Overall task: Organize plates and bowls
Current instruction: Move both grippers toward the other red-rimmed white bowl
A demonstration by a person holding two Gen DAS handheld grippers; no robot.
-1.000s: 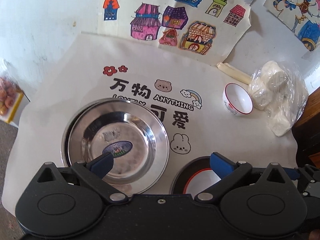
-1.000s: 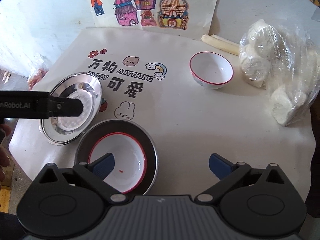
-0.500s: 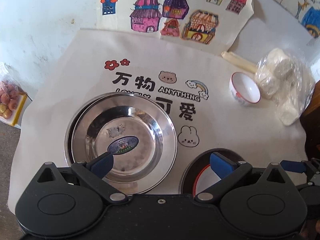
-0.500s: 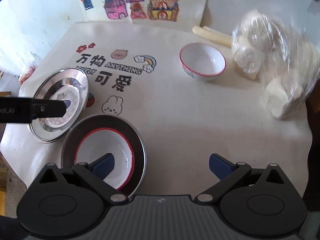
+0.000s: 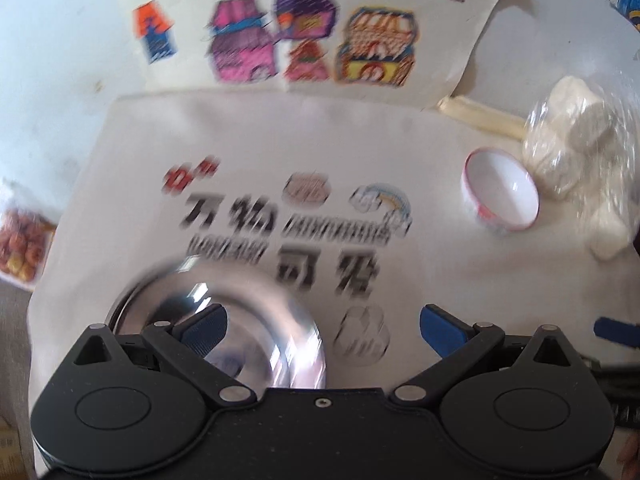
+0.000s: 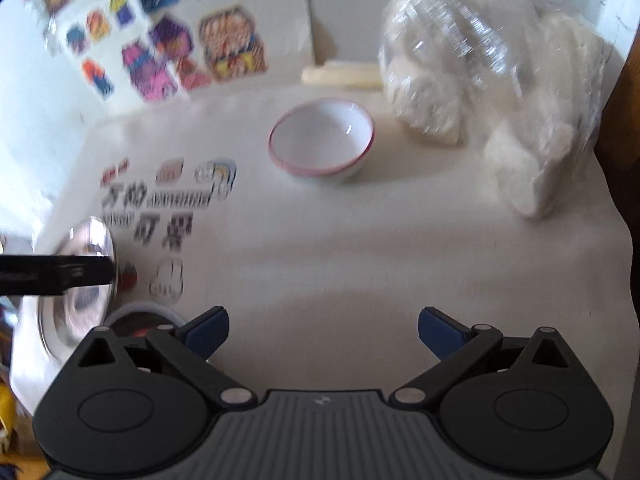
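Note:
A white bowl with a red rim (image 6: 322, 144) stands upright on the cream printed mat, ahead of my right gripper (image 6: 323, 330), which is open and empty; the bowl also shows in the left wrist view (image 5: 502, 192) at the right. Stacked steel plates (image 5: 248, 332) lie under my open, empty left gripper (image 5: 323, 330), and show at the left edge of the right wrist view (image 6: 82, 276). Part of a steel bowl holding a red-rimmed bowl (image 6: 140, 318) peeks out behind my right gripper's left finger. Both views are motion-blurred.
A clear bag of white buns (image 6: 492, 92) lies right of the bowl, with a pale rolled item (image 6: 340, 76) behind it. A sheet of house drawings (image 5: 304, 32) lies at the back. A tray of orange fruit (image 5: 20, 248) sits left of the mat.
Both grippers have moved forward and tilted up. The right one swung right toward the lone bowl. The steel bowl with the red-rimmed bowl has slid nearly out of its view.

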